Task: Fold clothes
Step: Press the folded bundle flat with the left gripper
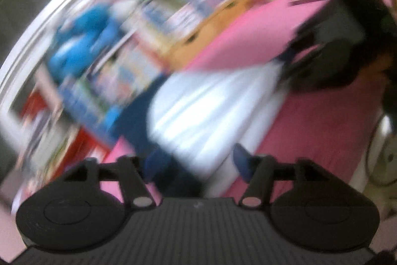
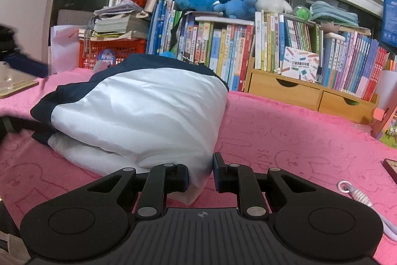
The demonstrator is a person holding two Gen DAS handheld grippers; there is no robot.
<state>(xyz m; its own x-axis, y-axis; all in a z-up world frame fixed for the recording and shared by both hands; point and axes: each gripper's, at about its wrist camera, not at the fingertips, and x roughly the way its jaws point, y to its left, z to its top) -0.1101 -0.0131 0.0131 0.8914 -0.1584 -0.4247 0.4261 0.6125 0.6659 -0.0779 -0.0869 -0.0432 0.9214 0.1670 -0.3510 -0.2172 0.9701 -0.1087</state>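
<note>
the white and navy garment (image 2: 139,111) sits folded in a puffy bundle on the pink cloth (image 2: 285,135), left of centre. right gripper (image 2: 201,174) is pinching its near white corner. left gripper (image 1: 196,160) is spread, nothing between the jaws, view all blurry. risk: that slippery fabric slides out and the fold flops open.

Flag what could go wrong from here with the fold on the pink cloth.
1. The right gripper pinches only a corner of the white and navy garment; a pull could slip it free or drag the puffy fold open.
2. The left gripper is open, holding nothing, in a blurred view; it may snag the garment.
</note>
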